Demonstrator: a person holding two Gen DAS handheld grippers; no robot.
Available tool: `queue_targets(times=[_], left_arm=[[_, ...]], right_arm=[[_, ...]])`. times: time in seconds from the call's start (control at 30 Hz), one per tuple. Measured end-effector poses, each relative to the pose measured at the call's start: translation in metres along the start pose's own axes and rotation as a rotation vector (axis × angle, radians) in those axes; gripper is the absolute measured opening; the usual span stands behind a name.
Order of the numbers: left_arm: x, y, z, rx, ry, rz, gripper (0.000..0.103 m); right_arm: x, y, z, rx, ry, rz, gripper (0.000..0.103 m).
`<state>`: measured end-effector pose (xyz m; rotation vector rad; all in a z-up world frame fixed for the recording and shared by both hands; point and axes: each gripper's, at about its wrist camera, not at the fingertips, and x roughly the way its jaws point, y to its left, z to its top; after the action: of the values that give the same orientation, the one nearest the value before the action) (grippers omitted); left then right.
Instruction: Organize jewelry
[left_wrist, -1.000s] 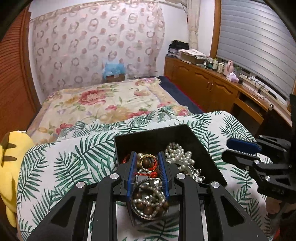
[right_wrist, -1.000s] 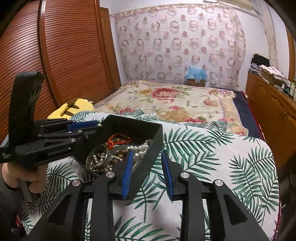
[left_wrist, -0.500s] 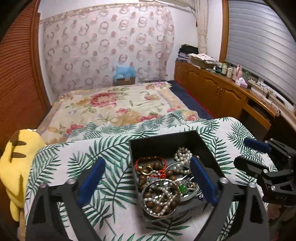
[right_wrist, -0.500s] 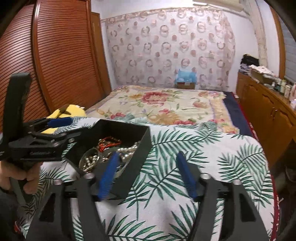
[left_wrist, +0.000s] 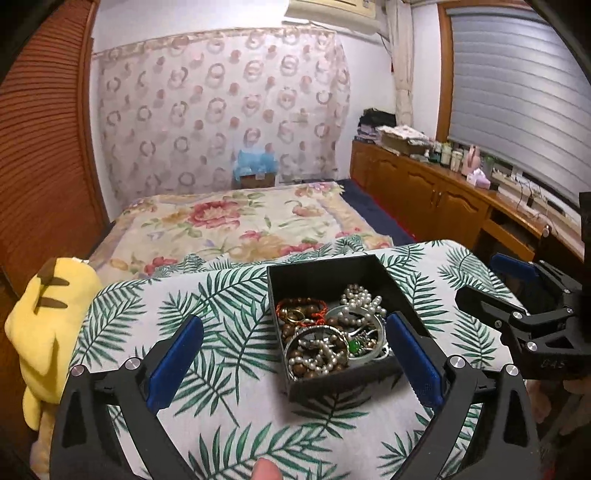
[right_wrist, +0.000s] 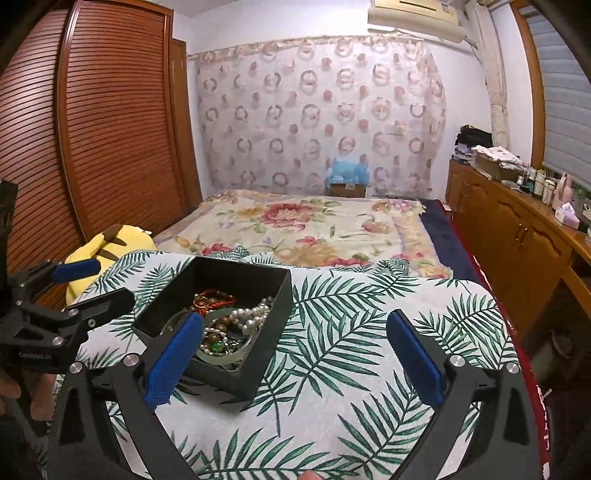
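Note:
A black open box (left_wrist: 328, 271) sits on a palm-leaf cloth (left_wrist: 221, 406) and holds a heap of jewelry (left_wrist: 325, 339): pearl strands, brown bead bracelets, a red cord bracelet, rings. My left gripper (left_wrist: 291, 363) is open and empty, pulled back in front of the box. In the right wrist view the box (right_wrist: 269, 347) lies left of centre with the jewelry (right_wrist: 229, 325) inside. My right gripper (right_wrist: 291, 360) is open and empty, to the right of the box and a little back from it. Each gripper shows at the other view's edge.
A yellow plush toy (left_wrist: 44, 332) lies at the left edge of the cloth. A bed with a floral cover (left_wrist: 236, 225) is behind. A wooden cabinet run (left_wrist: 443, 199) with clutter lines the right wall. A louvred wardrobe (right_wrist: 92, 129) stands on the left.
My left gripper opened off the bead bracelet it held over the box and drew back; the bracelet now lies in the box. My right gripper also opened wide and pulled back.

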<state>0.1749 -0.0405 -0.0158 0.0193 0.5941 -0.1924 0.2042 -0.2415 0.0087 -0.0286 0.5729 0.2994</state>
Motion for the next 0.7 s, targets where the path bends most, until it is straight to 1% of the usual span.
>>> queue_targets(times=[0.27,0.37,0.43,0.7], left_arm=[[-0.031,0.004,-0.004,-0.035,-0.03,0.052,0.095],[-0.043,0.004,-0.006,-0.042,-0.04,0.054,0.095],[-0.05,0.003,-0.006,-0.043,-0.047,0.07,0.095],[-0.075,0.0,-0.015,-0.054,-0.064,0.094,0.095]], right_arm=[[-0.031,0.013,-0.003,0.012,-0.061,0.011,0.1],[-0.044,0.017,-0.003,0.007,-0.081,0.015,0.1],[-0.051,0.019,-0.003,0.007,-0.094,0.011,0.1],[-0.074,0.018,-0.008,0.036,-0.101,0.009,0.1]])
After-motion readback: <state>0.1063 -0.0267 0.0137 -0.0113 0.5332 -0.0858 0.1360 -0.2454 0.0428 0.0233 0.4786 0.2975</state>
